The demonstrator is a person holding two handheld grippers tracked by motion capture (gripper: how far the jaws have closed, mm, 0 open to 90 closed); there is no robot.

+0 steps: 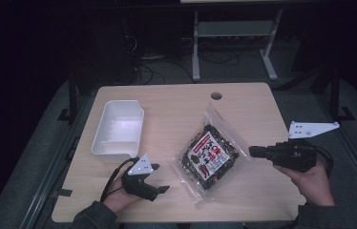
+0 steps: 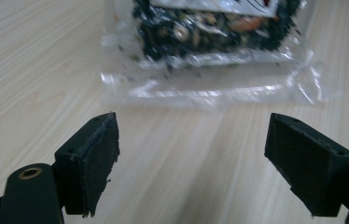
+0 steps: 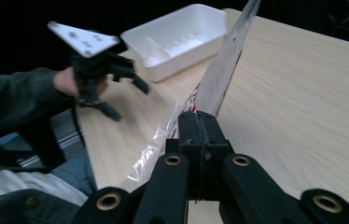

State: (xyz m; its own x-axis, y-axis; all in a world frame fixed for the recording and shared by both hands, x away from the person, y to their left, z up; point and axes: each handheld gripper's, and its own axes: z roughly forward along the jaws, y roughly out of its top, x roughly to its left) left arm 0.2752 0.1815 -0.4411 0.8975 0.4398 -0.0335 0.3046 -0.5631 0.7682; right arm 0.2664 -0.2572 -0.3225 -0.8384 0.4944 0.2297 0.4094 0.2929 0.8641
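1. You are working at a light wooden worktop [image 1: 176,102] with a round cable hole [image 1: 216,95] near its far edge.
2. A clear plastic packet of dark mixed snack with a red-and-white label [image 1: 209,155] is lying near the middle of the worktop, turned at an angle, between your two hands.
3. Your right gripper [image 1: 254,151] is reaching in from the right side of the high view, and its tips are meeting the packet's right edge.
4. In the right gripper view, that right gripper [image 3: 199,125] is showing its two black jaws pressed tight together on the packet's clear plastic border [image 3: 226,65], so you are pinching the packet there.
5. Your left gripper [image 1: 158,177] is sitting at the near left of the worktop, just beside the packet's lower left corner and not touching it.
6. In the left gripper view, your left gripper [image 2: 191,163] is standing wide open with nothing between its jaws; bare wood is lying between them, and the packet's sealed clear edge [image 2: 210,88] is just ahead.
7. A white rectangular plastic tub [image 1: 118,128] is resting on the left part of the worktop, beyond your left hand [image 1: 119,195] and apart from the packet.
8. The tub is looking empty, with its open side up.
9. Your right hand [image 1: 310,183] is holding its gripper from the near right edge of the worktop.
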